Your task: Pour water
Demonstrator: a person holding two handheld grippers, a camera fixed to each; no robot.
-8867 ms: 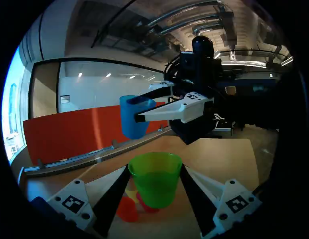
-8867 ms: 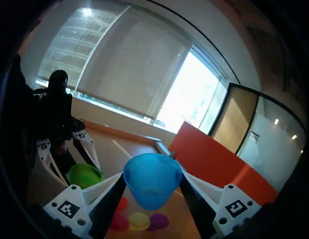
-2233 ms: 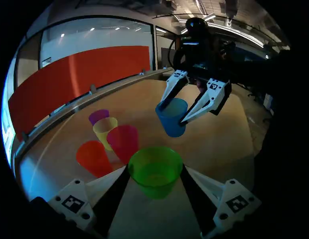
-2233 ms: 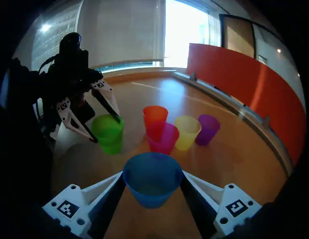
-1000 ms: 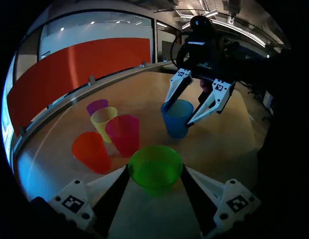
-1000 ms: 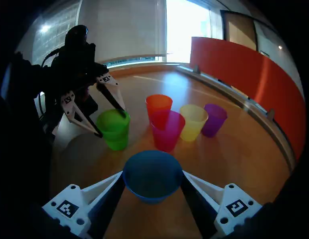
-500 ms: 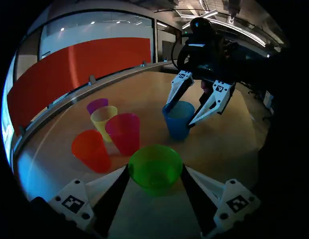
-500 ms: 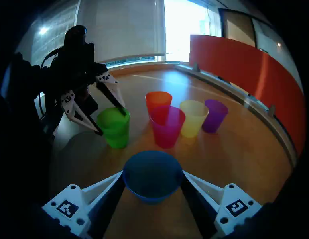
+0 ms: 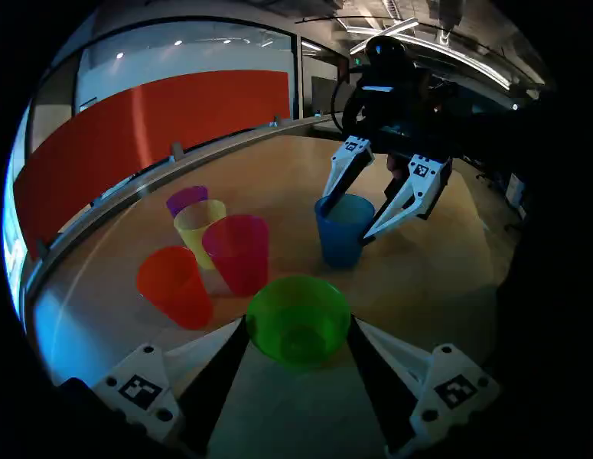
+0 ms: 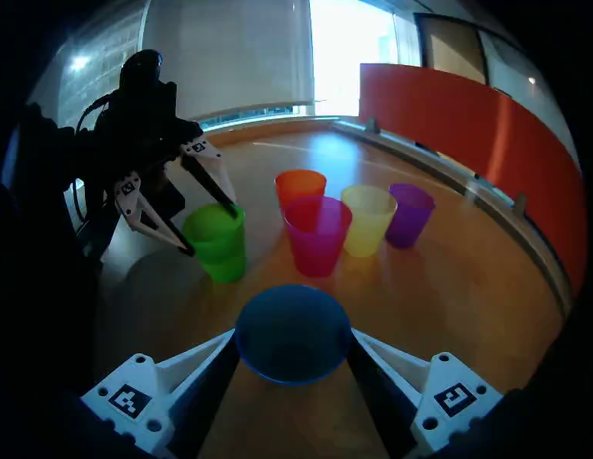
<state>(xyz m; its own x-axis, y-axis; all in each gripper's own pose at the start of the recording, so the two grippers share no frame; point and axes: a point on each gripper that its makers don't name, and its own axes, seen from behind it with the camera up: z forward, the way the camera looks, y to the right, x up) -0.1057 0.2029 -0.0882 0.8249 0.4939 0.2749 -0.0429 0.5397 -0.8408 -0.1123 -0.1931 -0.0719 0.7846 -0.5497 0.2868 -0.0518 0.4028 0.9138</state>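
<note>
Bright window [image 10: 350,53] glare; dim, fisheye-warped edges.

cup cluster [image 10: 319,229] on table [image 10: 464,298], 2 cups [image 10: 216,241] beside

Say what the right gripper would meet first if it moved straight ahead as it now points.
Probably the pink cup, dead ahead of the right gripper and its blue cup; depth is unclear.

No legible words, brands or numbers.
Only black-and-white square code markers [image 9: 139,390], printed on the white bases just behind the fingers [image 9: 216,366], one per side; patterns, not letters or digits.
</note>
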